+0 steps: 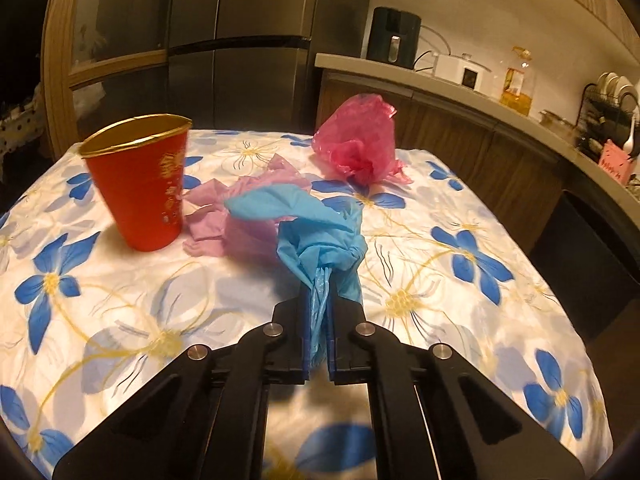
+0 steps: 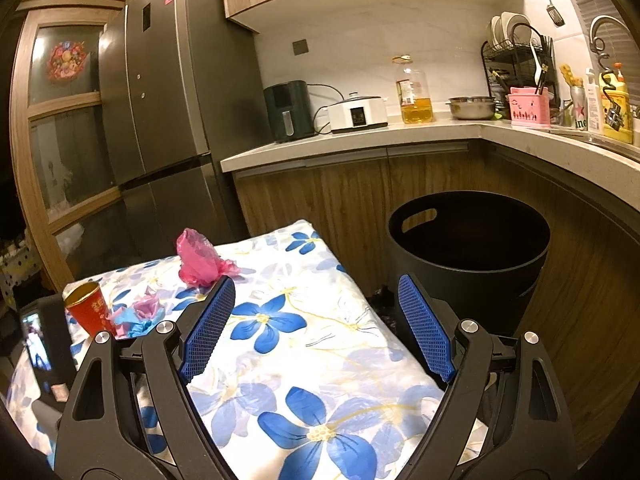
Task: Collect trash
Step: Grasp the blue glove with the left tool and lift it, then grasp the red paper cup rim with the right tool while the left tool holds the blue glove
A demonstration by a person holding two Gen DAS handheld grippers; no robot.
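Note:
My left gripper (image 1: pixel 319 292) is shut on a crumpled blue plastic bag (image 1: pixel 316 232), pinching its tail between the blue pads above the flowered tablecloth (image 1: pixel 460 216). Behind the blue bag lies a pale purple bag (image 1: pixel 240 208). A red paper cup (image 1: pixel 140 184) with a gold rim stands upright to the left. A pink bag (image 1: pixel 356 144) sits at the far side of the table. My right gripper (image 2: pixel 316 320) hangs open over the table's near right part, nothing between its fingers. From the right wrist view I also see the pink bag (image 2: pixel 200 260), the cup (image 2: pixel 88 312) and the blue bag (image 2: pixel 136 326).
A black round bin (image 2: pixel 468 248) with an open top stands on the floor just right of the table, below the kitchen counter (image 2: pixel 360 140). A tall grey fridge (image 2: pixel 160 120) stands behind the table. The other gripper's dark body (image 2: pixel 44 344) shows at the left edge.

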